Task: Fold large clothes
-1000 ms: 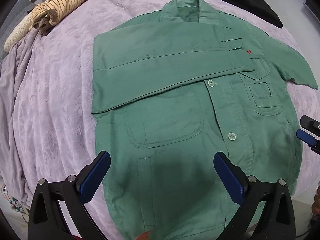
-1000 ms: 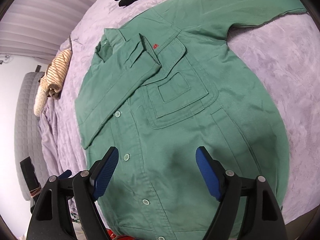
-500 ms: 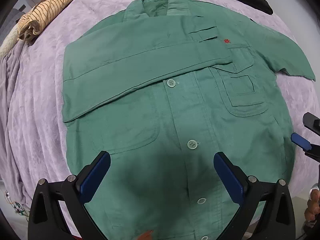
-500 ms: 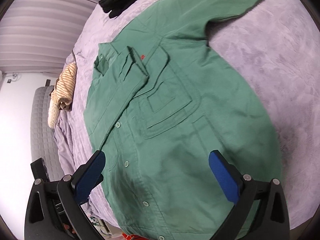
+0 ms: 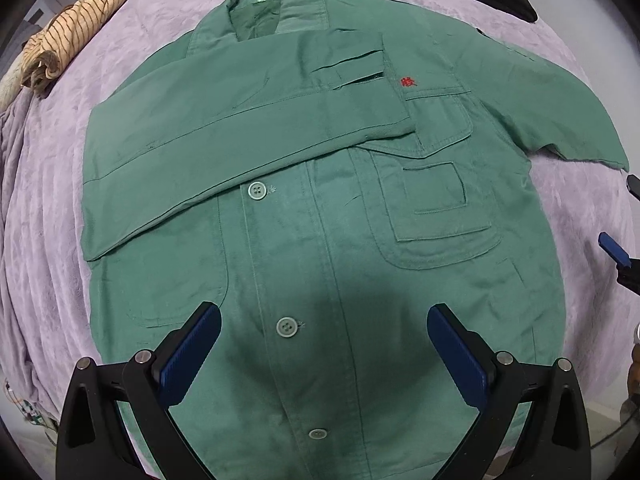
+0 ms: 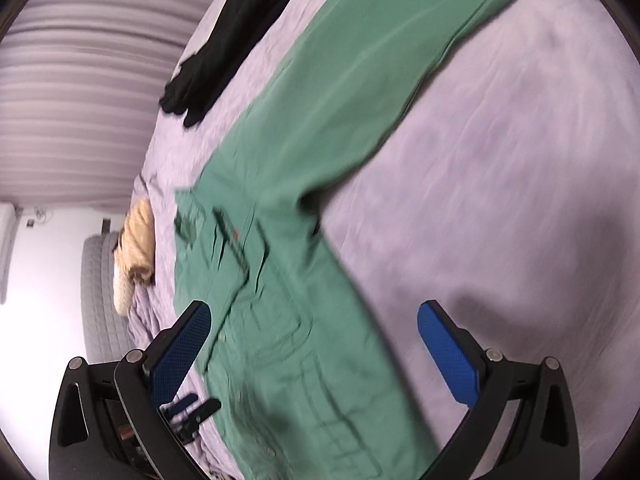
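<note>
1. A green button-up jacket (image 5: 320, 240) lay face up on a lilac bedspread (image 5: 44, 208), collar toward the far side and front buttoned.
2. One long sleeve (image 5: 240, 136) was folded flat across the chest, its cuff lying just beside a small red embroidered mark (image 5: 407, 82) above a flap pocket.
3. The other sleeve (image 6: 392, 48) stretched outward across the bedspread, unfolded; the right wrist view was blurred.
4. The left gripper (image 5: 323, 344) pointed down over the jacket's lower front, its blue-padded jaws set wide apart with nothing held between them. A button (image 5: 286, 326) showed in the gap below.
5. The right gripper (image 6: 314, 344) angled down over the jacket's side hem, where green cloth met the bedspread. Its jaws stood fully spread and gripped nothing.
6. In the left wrist view, the right gripper's blue fingertip appeared at the picture's right edge, beside the jacket's side seam.
7. A striped tan garment (image 5: 68, 40) lay bunched at the far left of the bed.
8. A black garment (image 6: 228, 40) lay beyond the collar, apart from the jacket.
</note>
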Available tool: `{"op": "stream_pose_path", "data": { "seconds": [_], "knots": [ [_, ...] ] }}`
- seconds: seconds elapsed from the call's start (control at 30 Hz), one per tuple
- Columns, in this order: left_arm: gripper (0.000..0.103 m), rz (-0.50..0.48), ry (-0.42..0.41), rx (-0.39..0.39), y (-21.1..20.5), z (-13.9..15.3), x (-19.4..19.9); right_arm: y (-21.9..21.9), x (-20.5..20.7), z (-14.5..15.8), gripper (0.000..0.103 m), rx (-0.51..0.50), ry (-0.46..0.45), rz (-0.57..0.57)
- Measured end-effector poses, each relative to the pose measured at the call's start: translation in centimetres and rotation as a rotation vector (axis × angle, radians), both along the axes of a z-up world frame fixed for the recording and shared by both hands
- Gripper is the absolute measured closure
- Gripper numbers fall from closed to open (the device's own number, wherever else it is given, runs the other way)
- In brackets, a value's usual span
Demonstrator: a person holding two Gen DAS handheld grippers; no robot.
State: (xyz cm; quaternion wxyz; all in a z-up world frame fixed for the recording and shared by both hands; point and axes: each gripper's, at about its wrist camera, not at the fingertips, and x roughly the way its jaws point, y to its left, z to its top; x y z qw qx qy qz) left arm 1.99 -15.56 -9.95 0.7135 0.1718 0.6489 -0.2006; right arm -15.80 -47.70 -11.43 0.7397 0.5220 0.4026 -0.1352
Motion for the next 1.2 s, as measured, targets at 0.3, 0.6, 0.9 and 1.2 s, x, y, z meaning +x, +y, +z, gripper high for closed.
{"op": "stream_pose_path", "data": {
  "seconds": [0.3, 0.6, 0.9, 1.2],
  "knots": [
    [0.0, -0.025, 0.006, -0.033, -4.6, -0.9, 1.4, -12.8, -2.0, -0.3, 0.0, 0.014, -0.074, -0.294],
    [0.0, -0.014, -0.01, -0.038, -5.6, -1.1, 3.4, -19.1, -0.5, -2.2, 0.0, 0.075, -0.185, -0.481],
    [0.0, 0.049, -0.02, -0.029, -3.3, -1.2, 5.7, -19.9, -0.4, -2.7, 0.05, 0.137, -0.243, -0.533],
    [0.0, 0.058, -0.058, -0.105, 1.3, -0.3, 7.7, -16.0, 3.0, 0.8, 0.097, 0.106, -0.365, -0.385]
  ]
}}
